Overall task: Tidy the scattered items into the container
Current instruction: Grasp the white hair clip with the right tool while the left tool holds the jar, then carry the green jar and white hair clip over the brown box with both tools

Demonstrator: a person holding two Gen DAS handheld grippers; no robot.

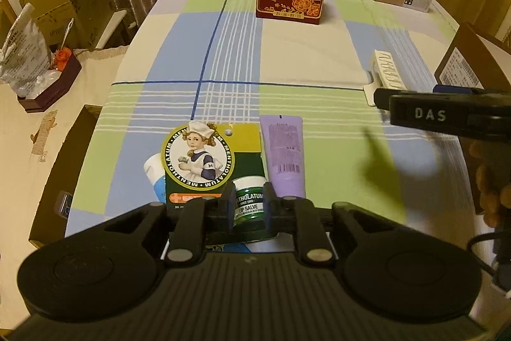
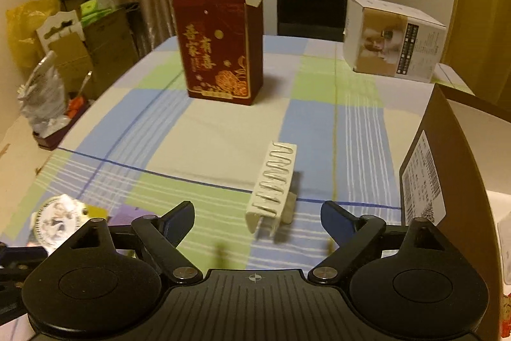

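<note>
Left tongs (image 1: 249,206) clamp lip salve pack (image 1: 210,168), purple tube (image 1: 286,154) beside; right tongs (image 2: 257,222) gape behind seemingly white clip (image 2: 274,186)

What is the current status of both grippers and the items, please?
Left gripper shut on lip salve pack. Right gripper open, white clip ahead. Purple tube on table; red box open, path unobstructed.
</note>
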